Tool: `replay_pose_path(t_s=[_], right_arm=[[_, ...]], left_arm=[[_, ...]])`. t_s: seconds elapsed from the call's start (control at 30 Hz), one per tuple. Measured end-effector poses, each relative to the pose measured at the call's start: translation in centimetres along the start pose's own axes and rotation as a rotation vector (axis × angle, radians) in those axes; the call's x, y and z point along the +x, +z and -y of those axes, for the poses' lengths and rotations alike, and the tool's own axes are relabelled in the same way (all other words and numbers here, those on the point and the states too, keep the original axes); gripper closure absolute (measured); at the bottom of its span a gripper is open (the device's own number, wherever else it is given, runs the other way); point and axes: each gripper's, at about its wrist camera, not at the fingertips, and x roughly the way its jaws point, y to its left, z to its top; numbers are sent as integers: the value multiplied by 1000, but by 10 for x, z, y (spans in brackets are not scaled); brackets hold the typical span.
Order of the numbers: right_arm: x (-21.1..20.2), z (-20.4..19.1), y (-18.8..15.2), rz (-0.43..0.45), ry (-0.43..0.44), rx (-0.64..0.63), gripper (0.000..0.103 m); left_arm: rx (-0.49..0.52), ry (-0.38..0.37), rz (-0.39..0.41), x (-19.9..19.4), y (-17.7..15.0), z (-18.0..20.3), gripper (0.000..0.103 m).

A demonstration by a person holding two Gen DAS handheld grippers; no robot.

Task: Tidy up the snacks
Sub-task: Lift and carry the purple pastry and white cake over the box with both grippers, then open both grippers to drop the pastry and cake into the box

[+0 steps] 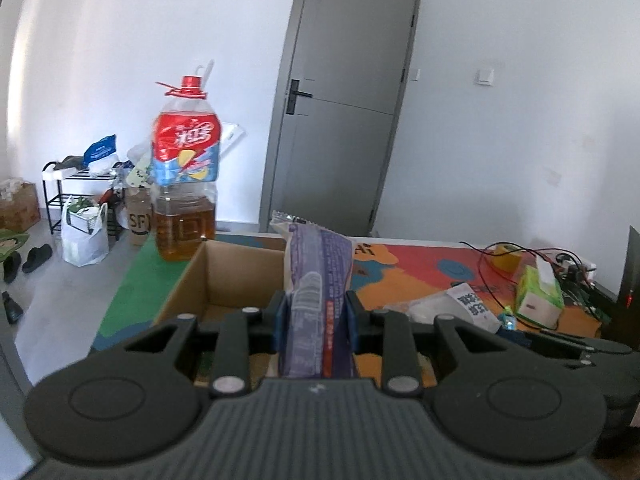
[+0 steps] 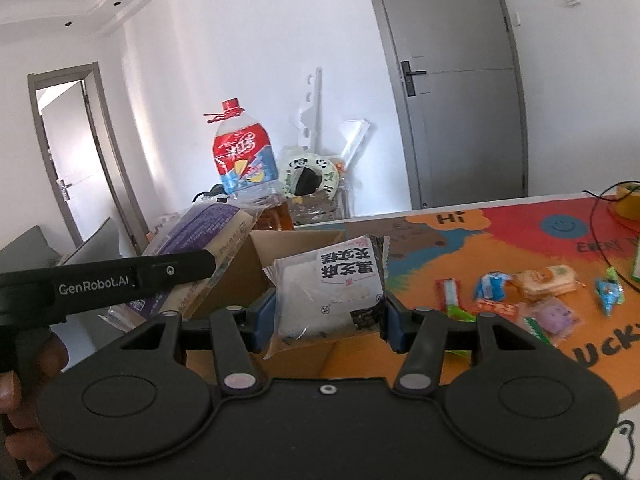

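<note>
The left gripper (image 1: 314, 314) has its fingers (image 1: 280, 320) drawn close together, clamped on a purple snack packet (image 1: 316, 280) that stands on edge between the blue pads, its crimped end rising above the near rim of the open cardboard box (image 1: 224, 276). In the right wrist view the same packet (image 2: 192, 240) shows to the left of the box (image 2: 280, 248), pinched under the left gripper's black finger (image 2: 176, 270), with part of a person's hand (image 2: 24, 380) behind it. The right gripper (image 2: 326, 320) has its fingers (image 2: 264, 320) set about halfway apart and closed on a white snack packet with black lettering (image 2: 332, 288), held flat just in front of the box and above the worktop (image 2: 520, 224), which carries a colourful cartoon mat. Right of the box, loose small wrapped snacks (image 2: 532, 296) lie scattered on the mat. Behind the box, at its far left corner, stands a large oil bottle with a red cap (image 1: 186, 168). Well to the right of the box lie a green tissue pack (image 1: 538, 292), a roll of yellow tape (image 1: 506, 256) and tangled red and black wires (image 1: 520, 256).
</note>
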Motion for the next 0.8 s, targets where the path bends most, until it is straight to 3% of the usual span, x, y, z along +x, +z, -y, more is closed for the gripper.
replay_pose_path(t_s=[0.63,0.8], right_arm=[[67,-36,20,-61,5,-28,50],[85,-43,22,-86,7,-41,50]], left_arm=[[-90,-35,-79,62,17,-72,74],[-106,-31,-72,63,16,-81,65]])
